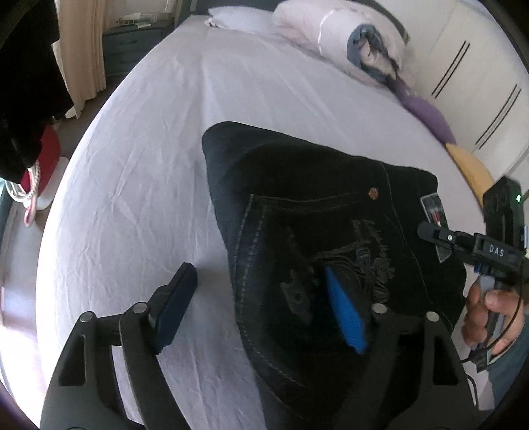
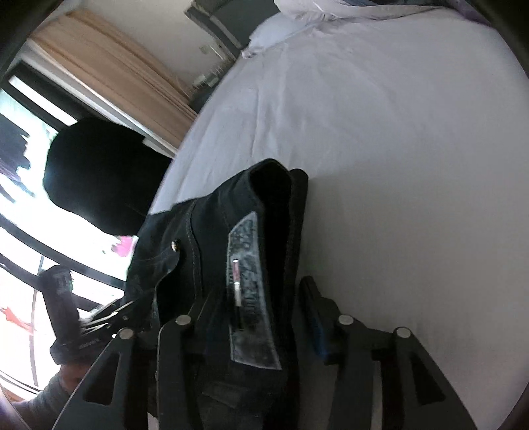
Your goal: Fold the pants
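Observation:
Black jeans (image 1: 314,211) lie folded on the white bed sheet (image 1: 148,165), back pocket and waistband patch (image 1: 433,211) facing up. My left gripper (image 1: 261,304) is open above the jeans' near left edge; its left pad (image 1: 177,304) hangs over the sheet and its blue right pad (image 1: 344,311) over the pocket. My right gripper (image 2: 261,317) straddles the waistband of the jeans (image 2: 264,205) at the patch (image 2: 251,291), fingers (image 2: 314,321) either side of the thick fold, apparently clamped on it. It also shows in the left wrist view (image 1: 429,231) at the waistband's right end.
Pillows (image 1: 244,20) and a rolled duvet (image 1: 357,36) lie at the bed's head. Purple and yellow cushions (image 1: 429,115) line the right edge by a white wardrobe (image 1: 479,82). Dark clothing (image 1: 26,82) hangs at left; curtains and a window (image 2: 49,215) stand beyond.

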The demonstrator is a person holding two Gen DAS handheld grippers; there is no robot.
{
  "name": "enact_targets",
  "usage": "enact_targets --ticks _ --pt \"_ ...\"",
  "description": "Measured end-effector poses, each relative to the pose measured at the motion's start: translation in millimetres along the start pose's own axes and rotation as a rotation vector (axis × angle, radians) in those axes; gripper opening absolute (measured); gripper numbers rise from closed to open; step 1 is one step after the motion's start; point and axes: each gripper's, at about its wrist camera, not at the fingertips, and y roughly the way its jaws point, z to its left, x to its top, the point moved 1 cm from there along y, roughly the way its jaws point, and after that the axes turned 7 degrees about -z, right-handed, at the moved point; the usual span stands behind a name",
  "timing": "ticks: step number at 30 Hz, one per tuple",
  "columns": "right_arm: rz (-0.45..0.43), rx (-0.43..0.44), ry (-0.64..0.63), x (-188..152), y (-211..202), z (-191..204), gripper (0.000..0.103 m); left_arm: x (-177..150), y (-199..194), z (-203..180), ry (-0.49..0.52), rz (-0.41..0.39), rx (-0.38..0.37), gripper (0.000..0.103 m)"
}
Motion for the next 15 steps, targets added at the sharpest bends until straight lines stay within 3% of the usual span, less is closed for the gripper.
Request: enact_targets --ticks 4,6,9,12,13,15 --pt "-0.026 -0.001 0.02 -4 -12 4 0.067 -9 -8 9 0.016 -0.031 0.029 0.079" --pt "-0.068 -0.034 0.018 -6 -34 11 0.072 -14 -33 8 0.024 -0.086 0.072 0.079" --pt "-0.142 -0.118 -0.041 -14 -72 29 0.086 -16 -84 -9 0.093 -0.218 0.174 0.082" --pt "-0.253 -0.229 -0.154 -29 -117 62 0.096 -20 -148 -35 0.158 -0.368 0.265 0.094" --pt "-0.291 -0.27 -0.195 -35 -131 74 0.099 -26 -180 -47 0.186 -0.465 0.312 0.103" --pt "-0.425 -0.338 -0.3 -54 -168 109 0.103 -27 -223 -72 0.22 -0.599 0.384 0.103"
